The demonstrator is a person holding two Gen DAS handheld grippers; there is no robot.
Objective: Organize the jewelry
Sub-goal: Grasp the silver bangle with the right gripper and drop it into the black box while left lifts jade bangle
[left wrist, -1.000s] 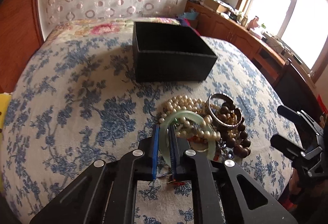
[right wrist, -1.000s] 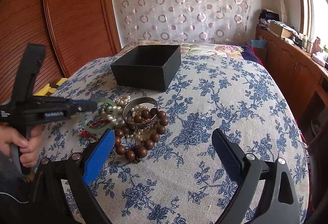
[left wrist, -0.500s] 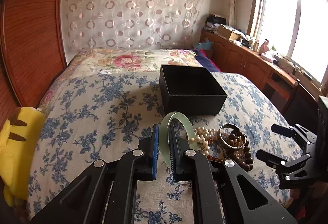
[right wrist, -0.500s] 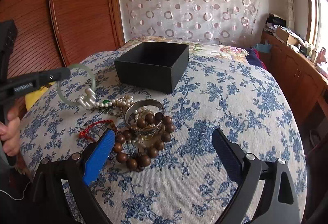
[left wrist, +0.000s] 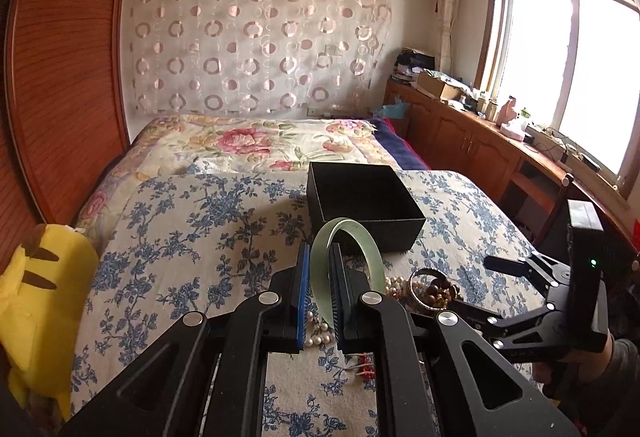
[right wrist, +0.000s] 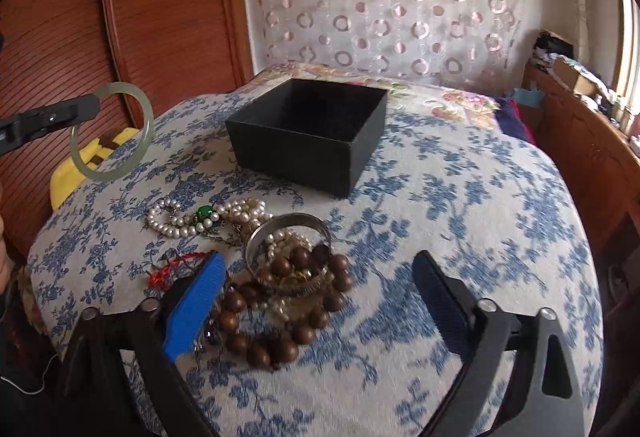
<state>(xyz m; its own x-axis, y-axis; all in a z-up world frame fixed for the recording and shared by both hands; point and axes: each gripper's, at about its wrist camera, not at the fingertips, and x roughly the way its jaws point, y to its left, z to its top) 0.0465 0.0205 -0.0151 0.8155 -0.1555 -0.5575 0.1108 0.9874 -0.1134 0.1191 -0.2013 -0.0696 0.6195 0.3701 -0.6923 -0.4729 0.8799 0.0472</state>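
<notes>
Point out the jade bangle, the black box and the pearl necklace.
jade bangle (right wrist: pixel 149 125), right wrist view, right arc.
black box (right wrist: pixel 296 161), right wrist view, front wall.
pearl necklace (right wrist: pixel 176 231), right wrist view, left loop.

A pale green bangle (right wrist: pixel 114 133) hangs upright in the air at ten o'clock from the heap, pinched at its rim. The black box (right wrist: pixel 308 135) sits open and empty on the bed at twelve o'clock. In the heap lie a pearl necklace (right wrist: pixel 188 217) with a green stone, a silver bangle (right wrist: pixel 288 257) tilted on a string of brown wooden beads (right wrist: pixel 280 321), and a red cord (right wrist: pixel 172 267) at nine o'clock.
</notes>
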